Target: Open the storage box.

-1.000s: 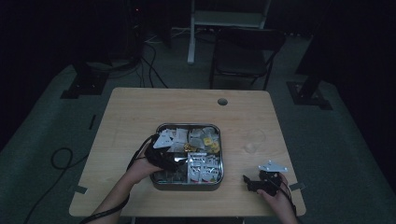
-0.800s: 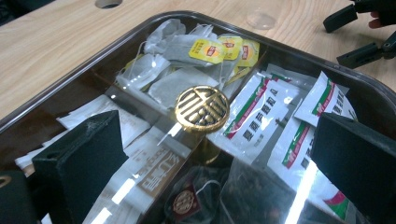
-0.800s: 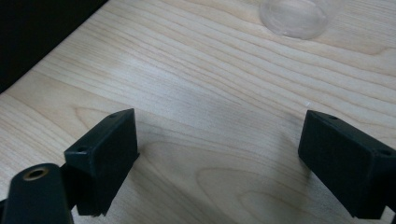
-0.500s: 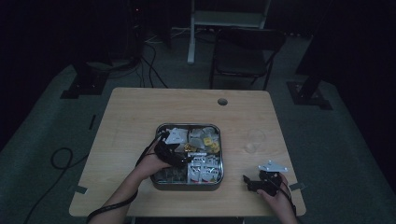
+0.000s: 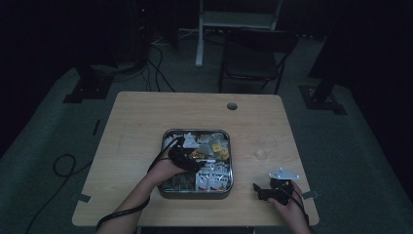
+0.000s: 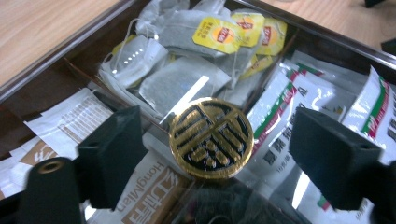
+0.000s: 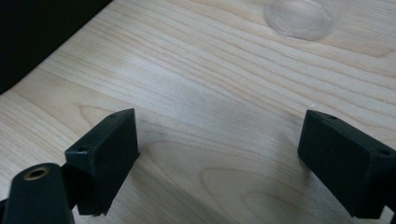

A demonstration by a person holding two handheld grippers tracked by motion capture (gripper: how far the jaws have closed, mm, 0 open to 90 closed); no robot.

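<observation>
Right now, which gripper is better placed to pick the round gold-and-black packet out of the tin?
Left. The left gripper straddles the round packet, its closing jaws not yet touching. The right gripper sits open over bare table.

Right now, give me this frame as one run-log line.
left claw: jaws have just been closing, either side of round gold-and-black disc, not touching | disc: in metal tin over sachets | right claw: open, over bare table

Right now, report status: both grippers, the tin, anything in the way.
Left gripper open, jaws just closing around round gold-and-black packet, no contact. Right gripper open, empty, over wooden table. Square metal tin crowded with tea bags.
</observation>
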